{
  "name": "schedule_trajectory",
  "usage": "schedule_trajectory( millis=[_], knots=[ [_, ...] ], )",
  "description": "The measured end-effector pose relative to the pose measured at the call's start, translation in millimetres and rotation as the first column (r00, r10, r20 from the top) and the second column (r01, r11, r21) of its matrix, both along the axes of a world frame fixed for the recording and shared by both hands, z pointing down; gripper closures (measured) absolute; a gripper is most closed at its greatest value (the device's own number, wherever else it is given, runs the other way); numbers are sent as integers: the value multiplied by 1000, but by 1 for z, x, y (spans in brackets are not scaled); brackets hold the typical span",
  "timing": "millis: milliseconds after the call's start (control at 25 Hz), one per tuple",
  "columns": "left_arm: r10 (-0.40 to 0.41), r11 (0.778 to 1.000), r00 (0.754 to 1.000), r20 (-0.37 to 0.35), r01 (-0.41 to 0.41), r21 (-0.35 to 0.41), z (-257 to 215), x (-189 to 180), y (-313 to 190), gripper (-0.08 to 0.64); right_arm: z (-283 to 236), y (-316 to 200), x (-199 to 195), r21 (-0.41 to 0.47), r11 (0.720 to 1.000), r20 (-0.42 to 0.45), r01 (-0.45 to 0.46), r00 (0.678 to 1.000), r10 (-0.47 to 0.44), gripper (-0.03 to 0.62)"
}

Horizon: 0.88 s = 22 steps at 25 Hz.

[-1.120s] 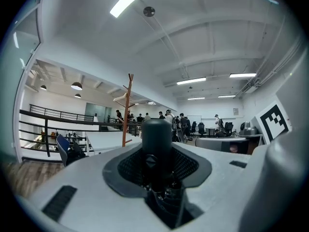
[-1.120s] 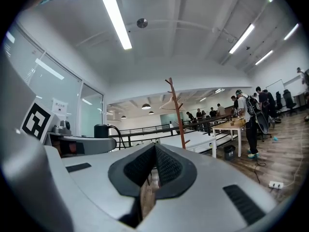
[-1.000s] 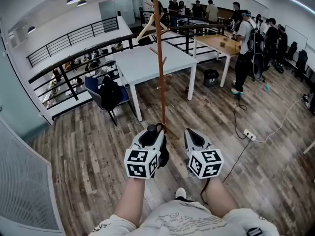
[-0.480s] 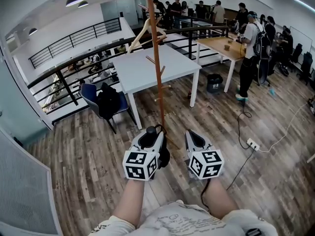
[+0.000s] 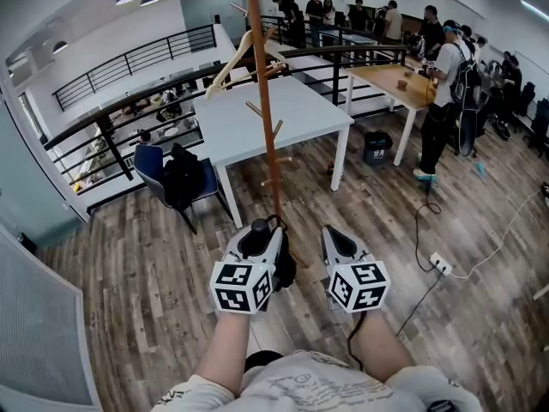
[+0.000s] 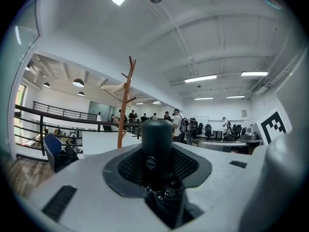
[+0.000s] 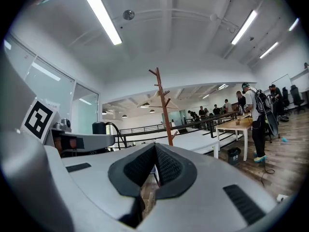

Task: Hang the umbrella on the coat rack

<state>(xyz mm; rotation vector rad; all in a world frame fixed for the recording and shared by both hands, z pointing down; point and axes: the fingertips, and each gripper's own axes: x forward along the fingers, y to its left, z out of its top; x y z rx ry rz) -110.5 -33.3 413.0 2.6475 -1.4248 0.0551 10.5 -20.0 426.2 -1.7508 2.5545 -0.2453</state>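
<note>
Umbrella (image 6: 157,138), black, folded: pinched between pads of left gripper (image 5: 260,240), lower centre of head view, rounded end sticking out past jaws. Right gripper (image 7: 154,164) just beside, to right; jaws pressed together, nothing between. Coat rack (image 5: 263,110), wooden pole with pegs, upper centre, beyond both grippers, apart from umbrella. Wooden hanger (image 5: 233,58) on rack, upper left of pole. White table (image 5: 300,114) behind rack.

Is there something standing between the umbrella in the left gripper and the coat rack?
Nothing visible does. Only wooden floor lies between the umbrella in the left gripper and the coat rack; the white table stands behind the rack.
</note>
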Motion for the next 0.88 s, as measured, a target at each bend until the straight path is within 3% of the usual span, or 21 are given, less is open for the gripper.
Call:
schedule_trajectory(
  millis=[440, 880],
  knots=[
    [-18, 999, 1000, 9, 18, -31, 16, 11, -59, 407, 16, -56, 14, -27, 1000, -6, 14, 1000, -14, 594],
    [12, 1000, 1000, -5, -12, -4, 6, 26, -155, 407, 14, -149, 27, -14, 1000, -23, -3, 1000, 3, 594]
  ],
)
